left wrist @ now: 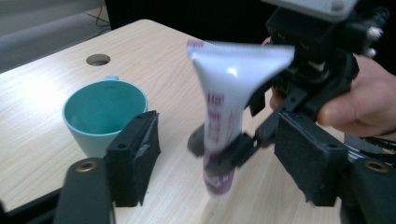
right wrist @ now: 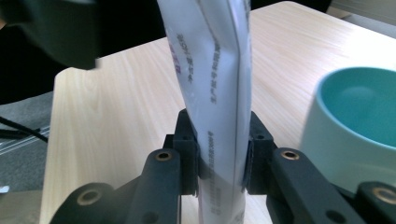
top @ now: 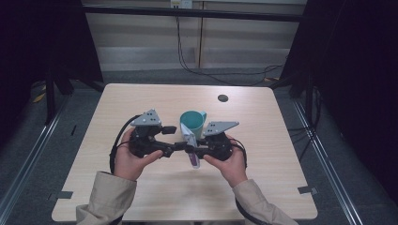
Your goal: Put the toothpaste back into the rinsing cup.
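High view: pale wooden table (top: 141,98), grey floor (top: 155,75), dark curtains (top: 356,70).

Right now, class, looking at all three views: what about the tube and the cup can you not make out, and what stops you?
- Tube: print too blurred to read, right gripper view; both ends cut off by frame edges.
- Tube's cap end: hidden behind the right tongs, left gripper view.
- Cup: near side hidden by tube, high view.
- Cup handle: barely visible behind the rim, left gripper view.

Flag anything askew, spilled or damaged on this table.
Nothing spilled or broken. The white tube is squeezed in at the waist where the right hand-held gripper clamps it, held off the table. The teal cup stands upright.
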Motion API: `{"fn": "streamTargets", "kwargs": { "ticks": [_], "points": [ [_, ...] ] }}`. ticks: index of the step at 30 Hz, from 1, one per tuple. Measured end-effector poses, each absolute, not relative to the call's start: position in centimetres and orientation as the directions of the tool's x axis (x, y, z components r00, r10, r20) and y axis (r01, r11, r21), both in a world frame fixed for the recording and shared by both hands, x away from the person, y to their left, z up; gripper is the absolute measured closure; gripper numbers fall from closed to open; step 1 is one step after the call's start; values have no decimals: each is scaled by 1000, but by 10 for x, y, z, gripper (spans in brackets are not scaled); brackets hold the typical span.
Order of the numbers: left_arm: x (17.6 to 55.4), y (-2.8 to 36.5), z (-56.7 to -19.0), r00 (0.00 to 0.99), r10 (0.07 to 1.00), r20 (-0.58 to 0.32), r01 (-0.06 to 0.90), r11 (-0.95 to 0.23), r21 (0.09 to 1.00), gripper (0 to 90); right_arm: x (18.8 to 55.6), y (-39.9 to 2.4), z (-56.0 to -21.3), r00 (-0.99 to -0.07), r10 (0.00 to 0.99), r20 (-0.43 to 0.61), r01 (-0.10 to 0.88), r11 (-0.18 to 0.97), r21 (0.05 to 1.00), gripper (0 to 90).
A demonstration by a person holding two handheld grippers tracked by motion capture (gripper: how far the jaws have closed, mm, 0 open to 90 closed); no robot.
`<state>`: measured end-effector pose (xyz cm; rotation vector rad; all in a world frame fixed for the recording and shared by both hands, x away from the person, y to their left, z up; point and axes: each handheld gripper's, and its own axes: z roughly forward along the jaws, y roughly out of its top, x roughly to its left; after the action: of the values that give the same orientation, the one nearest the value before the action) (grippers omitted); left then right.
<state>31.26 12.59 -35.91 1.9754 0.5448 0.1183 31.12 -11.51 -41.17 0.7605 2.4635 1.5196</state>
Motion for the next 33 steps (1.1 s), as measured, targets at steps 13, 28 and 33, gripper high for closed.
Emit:
{"fn": "streamTargets", "kwargs": {
  "ticks": [13,28,33],
  "points": [
    [304,150,-413,870,472,-146,346,-370,862,248,317,-134,-405,-831,535,156,361,303,882,718],
    [296,160,-481,843,519,-141,400,-429,810,229,327,-138,-400,-815,551,180,366,249,897,716],
    [294,164,-487,838,537,-92,379,-453,807,225,330,-137,-399,-809,561,174,367,250,896,715]
  ]
}}
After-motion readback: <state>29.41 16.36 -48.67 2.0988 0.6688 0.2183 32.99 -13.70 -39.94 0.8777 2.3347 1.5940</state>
